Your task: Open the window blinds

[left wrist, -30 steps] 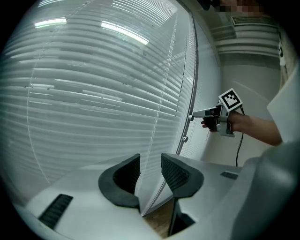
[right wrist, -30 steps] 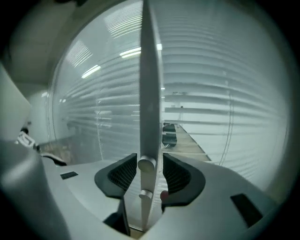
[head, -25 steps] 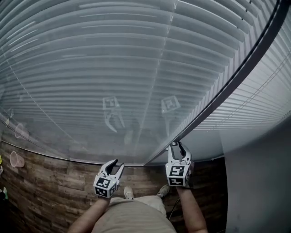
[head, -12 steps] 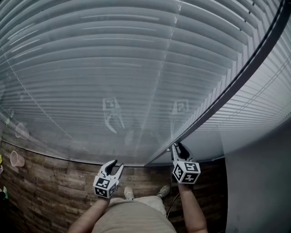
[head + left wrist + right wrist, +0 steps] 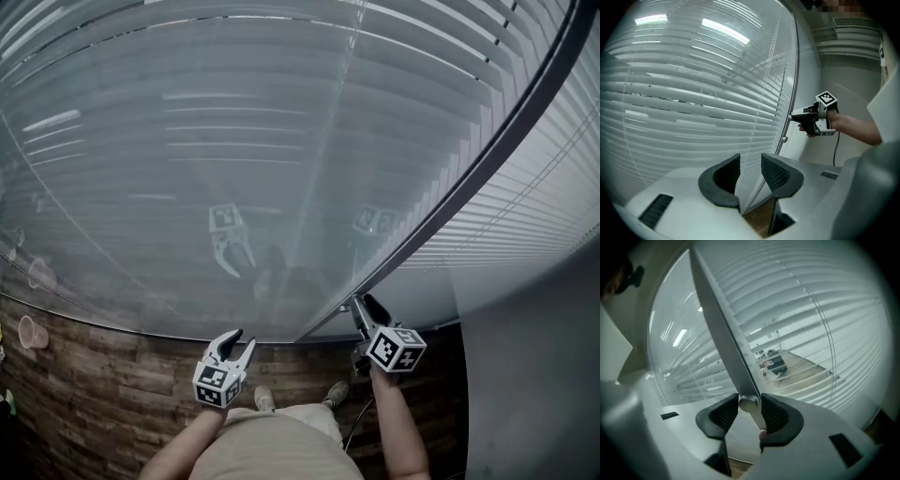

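Head view: the window blinds (image 5: 234, 141) fill the upper field behind a glass pane, their horizontal slats running across to a dark frame bar (image 5: 487, 159) that slants down to the right gripper (image 5: 367, 304). The left gripper (image 5: 242, 337) hangs level with it, just short of the glass and above a wood-plank floor (image 5: 94, 375). A pink cup (image 5: 33, 330) lies on that floor at the far left.

Left gripper view: the jaws stand roughly half apart with nothing between them, the pads clear of the pane and slats ahead. The right gripper appears further along the window, its tip at the frame edge.

Right gripper view: the jaws have just been closing and now sit nearly together, both pads pressed on a small round metal knob (image 5: 749, 404) at the lower end of the grey frame strip. The marker cube on this gripper is tilted to one side in the head view. To the right of the strip, the slats stand far enough apart to show a room beyond.
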